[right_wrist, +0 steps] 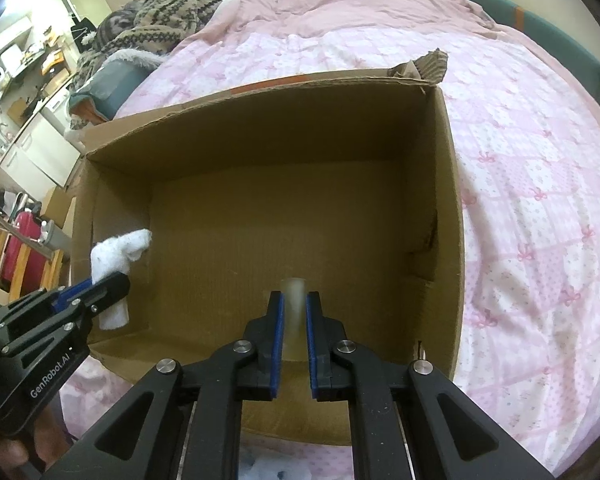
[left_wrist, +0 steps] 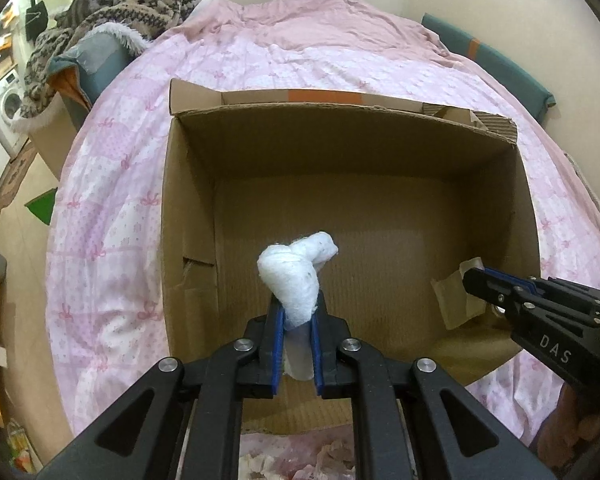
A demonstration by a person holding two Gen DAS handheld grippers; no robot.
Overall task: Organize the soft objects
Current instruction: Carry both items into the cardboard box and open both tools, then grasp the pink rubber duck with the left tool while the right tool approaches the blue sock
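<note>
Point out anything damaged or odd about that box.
The cardboard box is worn: a tear in its left wall, a ragged, crushed far right corner, and loose tape peeling off the right wall.

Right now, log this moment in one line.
left tool: shut on white fluffy cloth | right tool: shut | over open brown cardboard box
</note>
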